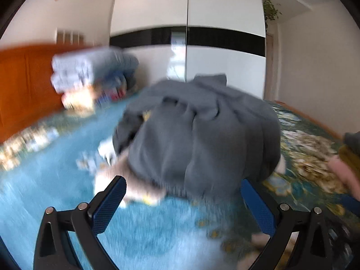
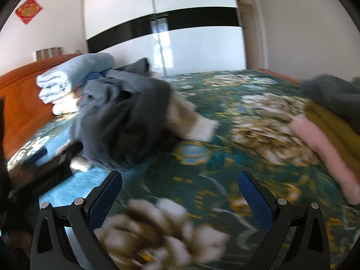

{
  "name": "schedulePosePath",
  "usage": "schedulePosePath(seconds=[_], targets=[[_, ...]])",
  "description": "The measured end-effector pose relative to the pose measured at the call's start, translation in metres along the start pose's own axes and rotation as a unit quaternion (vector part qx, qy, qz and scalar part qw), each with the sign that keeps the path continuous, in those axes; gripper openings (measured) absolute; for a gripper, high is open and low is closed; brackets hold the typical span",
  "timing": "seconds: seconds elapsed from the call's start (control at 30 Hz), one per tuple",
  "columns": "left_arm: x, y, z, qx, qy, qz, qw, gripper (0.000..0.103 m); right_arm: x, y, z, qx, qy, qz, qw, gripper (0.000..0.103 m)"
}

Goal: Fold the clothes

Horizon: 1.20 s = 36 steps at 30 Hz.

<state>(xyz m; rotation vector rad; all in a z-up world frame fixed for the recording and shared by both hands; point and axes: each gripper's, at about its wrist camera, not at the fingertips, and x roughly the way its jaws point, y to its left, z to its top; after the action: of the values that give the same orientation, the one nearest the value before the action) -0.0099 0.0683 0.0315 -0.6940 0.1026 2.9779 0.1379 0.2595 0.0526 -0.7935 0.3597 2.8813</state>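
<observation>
Grey garment (image 1: 202, 130): crumpled in a heap on the floral bedspread (image 2: 225, 157), toward the headboard (image 2: 20, 94) end, partly covering a beige piece with white cuff (image 2: 200, 128).
Left gripper (image 1: 182, 191): jaws spread wide, holding nothing, just short of the heap.
Right gripper (image 2: 180, 184): jaws spread, empty, over bare bedspread.
Folded stack (image 2: 326, 126): pink, mustard, grey, at the bed's right edge.
Rolled pale-blue bedding (image 2: 74, 74): against the headboard.

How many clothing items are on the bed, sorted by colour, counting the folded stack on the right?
Grey: 2, the crumpled grey garment and the folded grey top layer
Mustard: 1, mustard folded item
Pink: 1, pink folded item
Total: 4; blur may hide more.
</observation>
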Motion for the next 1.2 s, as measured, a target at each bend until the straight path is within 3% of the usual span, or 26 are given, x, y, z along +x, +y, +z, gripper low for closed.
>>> schedulePosePath(seconds=[0.1,0.13,0.2,0.27,0.3,0.33,0.4,0.53,0.67,0.77,0.83,0.97,1.07,1.2], targets=[[0.029,-0.027,0.013,0.034,0.038,-0.014,0.9986,0.103,-0.016,-0.019,0.001,-0.002,0.025,-0.030,0.999,0.103],[0.034,-0.034,0.016,0.038,0.041,-0.021,0.9982,0.103,-0.023,-0.023,0.002,-0.004,0.038,-0.040,0.998,0.103],[0.037,-0.047,0.021,0.052,0.024,-0.015,0.9983,0.101,-0.037,-0.034,-0.002,0.000,0.019,-0.045,0.999,0.103],[0.046,-0.051,0.026,0.063,0.029,0.006,0.9976,0.079,-0.049,-0.045,-0.005,0.003,0.001,-0.051,0.999,0.103],[0.049,-0.049,0.029,0.061,0.038,0.008,0.9974,0.061,-0.054,-0.047,-0.004,0.004,0.001,-0.055,0.998,0.103],[0.052,-0.046,0.032,0.059,0.046,0.007,0.9972,0.027,-0.059,-0.050,-0.004,0.004,0.002,-0.059,0.998,0.103],[0.049,-0.035,0.037,0.043,0.058,-0.002,0.9974,0.014,-0.067,-0.053,-0.003,0.006,0.000,-0.064,0.998,0.103],[0.003,0.019,0.047,-0.037,0.036,-0.052,0.9974,0.011,-0.083,-0.053,-0.003,0.002,-0.015,-0.057,0.998,0.103],[-0.057,0.113,0.053,-0.127,0.022,-0.108,0.9858,0.010,-0.094,-0.041,-0.001,-0.013,-0.017,-0.045,0.999,0.103],[-0.107,0.181,0.046,-0.167,0.005,-0.114,0.9794,0.010,-0.099,-0.028,-0.001,-0.013,-0.018,-0.026,0.999,0.103],[-0.141,0.226,0.033,-0.178,-0.010,-0.092,0.9796,0.010,-0.100,-0.012,0.000,-0.018,-0.017,0.002,1.000,0.103],[-0.175,0.303,-0.001,-0.187,-0.015,0.006,0.9823,0.010,-0.099,0.022,0.003,-0.027,-0.009,0.068,0.997,0.103],[-0.156,0.352,-0.028,-0.219,0.035,0.050,0.9739,0.010,-0.079,0.054,0.008,-0.022,0.019,0.144,0.989,0.103],[-0.123,0.387,-0.057,-0.247,0.082,0.072,0.9628,0.010,-0.035,0.097,0.018,-0.008,0.069,0.210,0.975,0.103]])
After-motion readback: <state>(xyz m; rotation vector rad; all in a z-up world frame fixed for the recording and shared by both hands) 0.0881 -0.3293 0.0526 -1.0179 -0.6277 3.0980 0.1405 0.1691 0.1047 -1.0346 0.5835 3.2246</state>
